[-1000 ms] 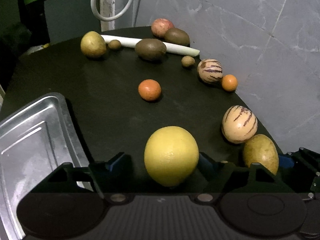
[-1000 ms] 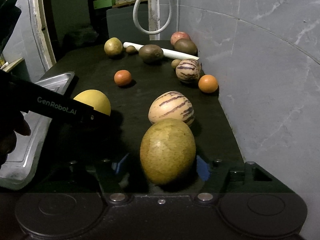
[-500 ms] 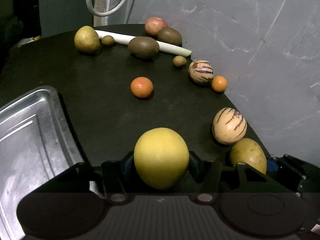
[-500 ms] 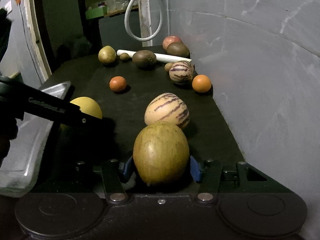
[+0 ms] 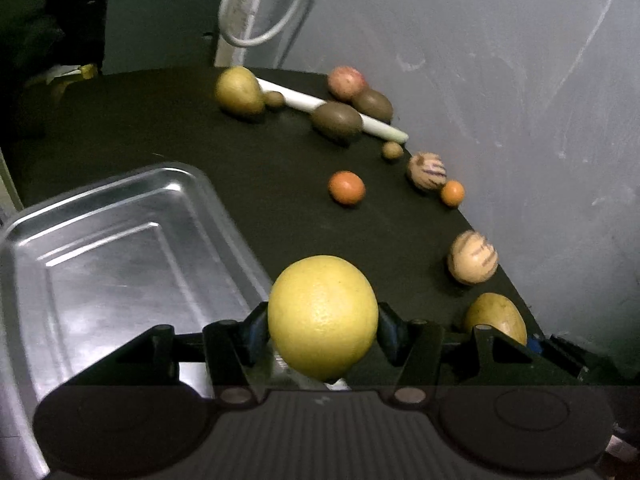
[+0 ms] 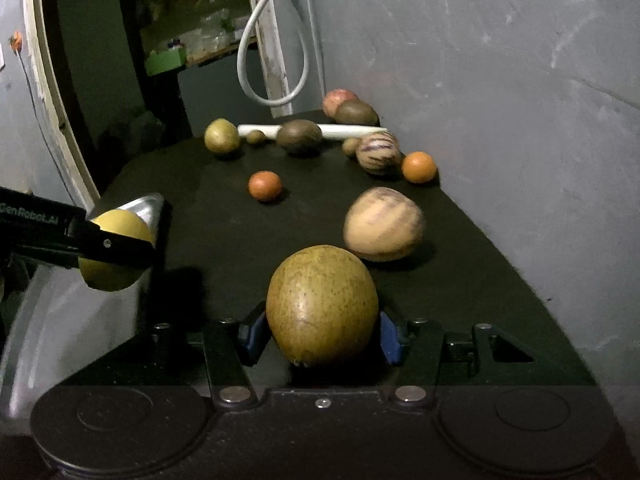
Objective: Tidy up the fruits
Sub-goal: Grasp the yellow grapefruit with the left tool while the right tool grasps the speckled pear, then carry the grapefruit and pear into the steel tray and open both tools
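Dark table (image 5: 260,168) against a grey wall (image 5: 520,100); each gripper (image 5: 323,322) (image 6: 322,334) pinches a fruit.

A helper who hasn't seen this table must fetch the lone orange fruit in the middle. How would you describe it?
Start at the metal tray on the black table; look past its far corner. The orange fruit sits alone mid-table, while the other small orange one lies by the wall beside a striped fruit.

The dark matte tabletop (image 5: 260,168) carries a shiny rectangular metal tray (image 5: 120,248) at the frame's left. Round orange fruits (image 5: 346,187), striped cream melons (image 5: 473,257), brown kiwis (image 5: 337,121) and a long white stalk (image 5: 376,123) lie scattered toward the upper right.
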### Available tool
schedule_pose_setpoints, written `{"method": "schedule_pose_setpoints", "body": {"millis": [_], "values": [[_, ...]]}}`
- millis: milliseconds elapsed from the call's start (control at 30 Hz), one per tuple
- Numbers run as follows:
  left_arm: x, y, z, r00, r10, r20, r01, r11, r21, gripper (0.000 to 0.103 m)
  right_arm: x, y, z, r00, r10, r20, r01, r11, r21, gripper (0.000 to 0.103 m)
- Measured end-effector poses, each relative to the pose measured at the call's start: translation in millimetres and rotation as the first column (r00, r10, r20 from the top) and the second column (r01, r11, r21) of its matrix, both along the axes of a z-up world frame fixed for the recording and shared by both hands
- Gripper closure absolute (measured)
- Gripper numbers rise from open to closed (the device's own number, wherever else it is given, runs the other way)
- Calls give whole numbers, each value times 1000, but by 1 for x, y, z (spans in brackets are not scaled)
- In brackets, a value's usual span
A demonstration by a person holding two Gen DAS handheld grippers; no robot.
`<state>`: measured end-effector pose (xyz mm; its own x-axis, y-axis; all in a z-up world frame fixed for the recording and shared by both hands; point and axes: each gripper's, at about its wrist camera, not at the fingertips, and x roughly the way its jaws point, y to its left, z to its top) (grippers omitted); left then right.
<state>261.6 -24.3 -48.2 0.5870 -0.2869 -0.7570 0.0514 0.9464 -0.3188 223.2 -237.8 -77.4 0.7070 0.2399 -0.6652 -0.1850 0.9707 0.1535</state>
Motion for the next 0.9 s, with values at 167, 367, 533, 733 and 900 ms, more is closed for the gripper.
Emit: {"method": "schedule_pose_setpoints", "body": {"millis": [167,367,533,733,900], "values": [[-8,39,10,999,39,33,-40,999,4,44,-1,36,10,1000,7,25,-8,1000,20,47],[-6,93,12,990,128,54,-132,989,62,44,14,92,18,995,89,55,-90,996,29,47],[1,133,7,981,187,49,-190,979,71,44,37,140,21,980,181,78,-182,983,12,47],[9,157,-7,978,210,19,-211,975,73,44,60,184,12,959,278,59,-277,960,-34,47],[11,169,-15,976,219,2,-218,974,65,44,76,210,2,938,344,32,-340,937,-81,47]]}}
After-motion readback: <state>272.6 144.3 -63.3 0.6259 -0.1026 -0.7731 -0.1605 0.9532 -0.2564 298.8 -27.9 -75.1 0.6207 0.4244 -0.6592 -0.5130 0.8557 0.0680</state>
